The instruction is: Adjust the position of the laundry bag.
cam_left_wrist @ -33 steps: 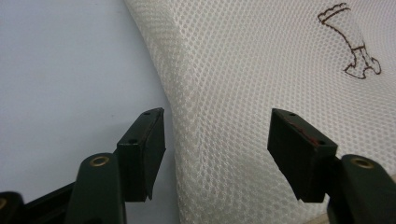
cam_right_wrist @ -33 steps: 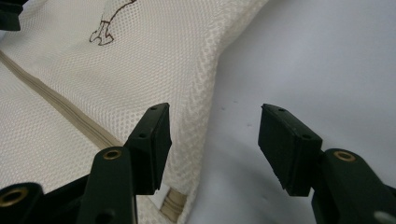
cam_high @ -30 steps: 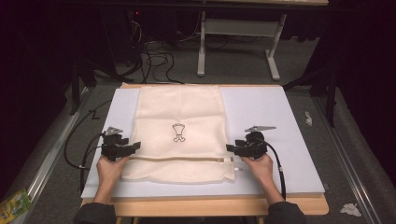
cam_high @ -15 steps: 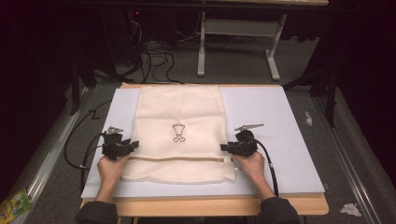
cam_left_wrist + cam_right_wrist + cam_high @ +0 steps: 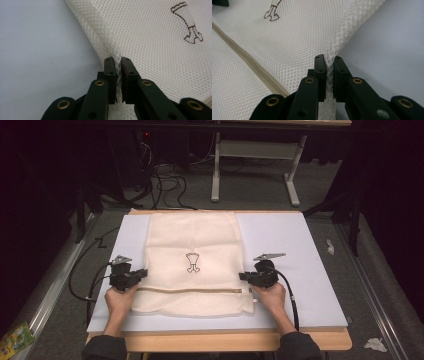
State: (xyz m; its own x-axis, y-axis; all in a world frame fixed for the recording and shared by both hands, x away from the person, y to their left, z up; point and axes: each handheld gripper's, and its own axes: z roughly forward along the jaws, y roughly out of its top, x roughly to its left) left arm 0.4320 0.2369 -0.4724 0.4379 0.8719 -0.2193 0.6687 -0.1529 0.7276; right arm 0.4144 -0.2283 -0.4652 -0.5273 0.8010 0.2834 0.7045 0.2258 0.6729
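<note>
A cream mesh laundry bag (image 5: pixel 192 265) lies flat down the middle of the pale, smooth tabletop (image 5: pixel 310 250), its honeycomb weave crossed by a tan zipper (image 5: pixel 195 290) and stamped with a small brown outline figure (image 5: pixel 192 262). The left hand-held gripper (image 5: pixel 119 66) has just closed, black jaws pinching the bag's left edge; the right hand-held gripper (image 5: pixel 329 65) has just clamped the right edge likewise.

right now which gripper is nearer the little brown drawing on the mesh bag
Left. The left gripper pinches the mesh bag edge nearer the brown drawing; the right gripper grips the opposite edge, slightly farther.
</note>
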